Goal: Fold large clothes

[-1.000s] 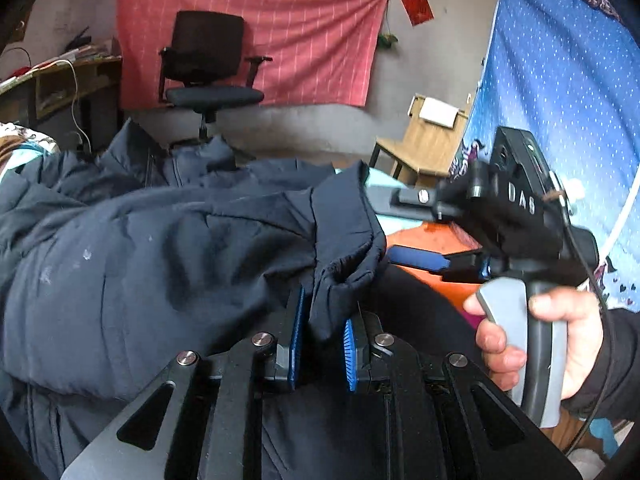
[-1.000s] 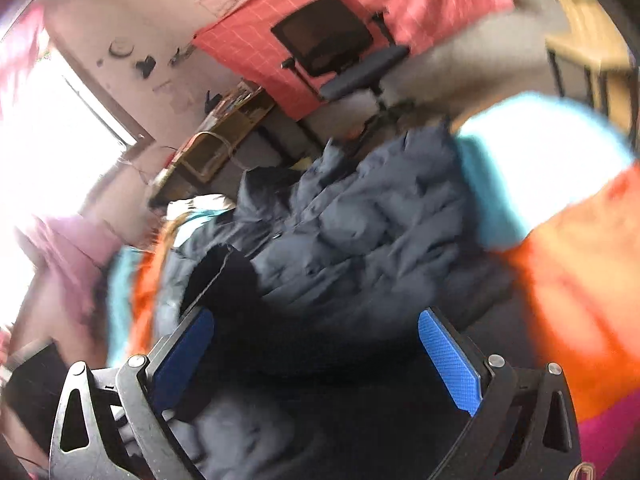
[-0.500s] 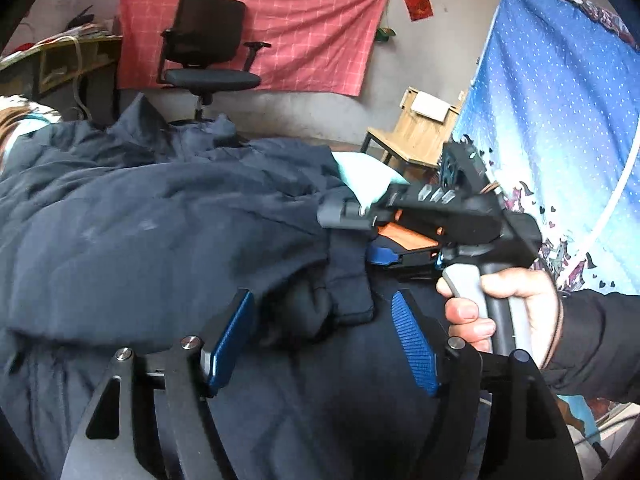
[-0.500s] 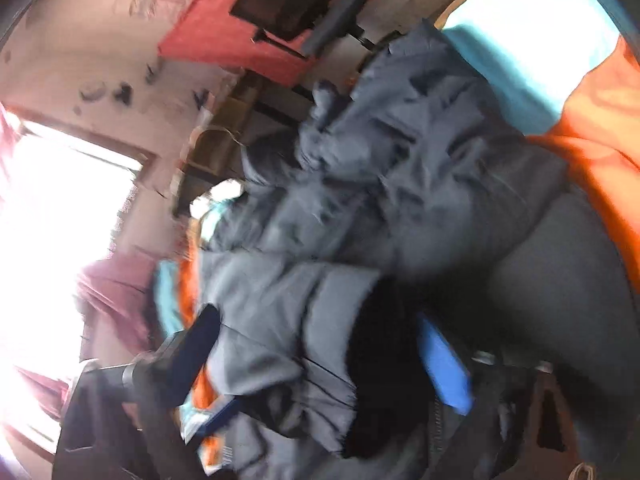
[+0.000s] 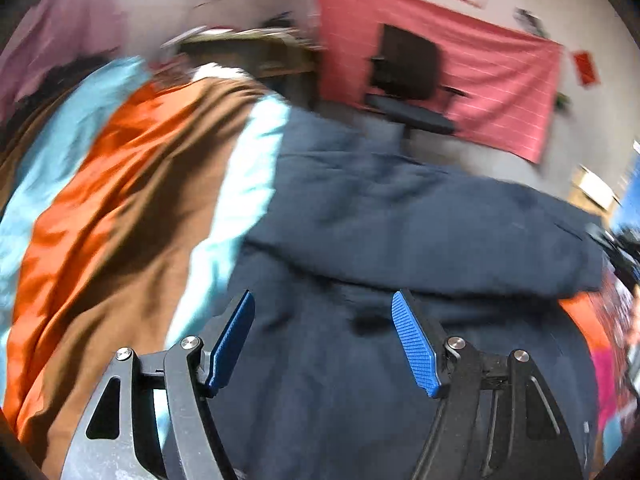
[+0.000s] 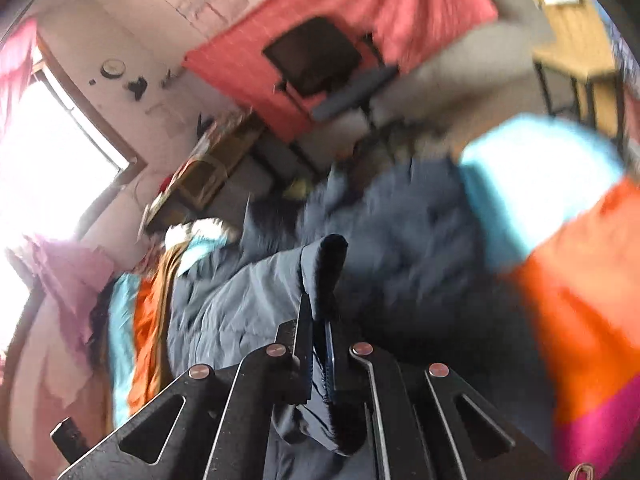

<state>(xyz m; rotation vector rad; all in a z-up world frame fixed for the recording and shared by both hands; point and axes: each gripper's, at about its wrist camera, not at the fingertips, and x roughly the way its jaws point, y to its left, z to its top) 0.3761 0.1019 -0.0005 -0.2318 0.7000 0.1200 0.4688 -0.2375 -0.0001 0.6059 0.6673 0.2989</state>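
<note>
Navy jacket [image 6: 248, 312] cuff, earlier loose, now sits clamped in right gripper [image 6: 318, 344] jaws; left gripper [image 5: 324, 340] jaws stay apart.

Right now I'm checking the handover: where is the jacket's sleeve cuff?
In the right wrist view, the sleeve cuff is pinched in the right gripper, low centre, above the dark jacket on the striped bedspread.

One jacket, two grippers, one chair in my feeds.

I count one dark navy padded jacket [image 5: 400, 216] and one striped bedspread [image 5: 120, 184] under it. I have two grippers: the left gripper [image 5: 323, 340] and the right gripper [image 6: 318, 344]. Against the wall I see one black office chair [image 5: 408, 80], one red wall cloth [image 5: 500, 92] and one wooden chair [image 6: 576, 44].
</note>
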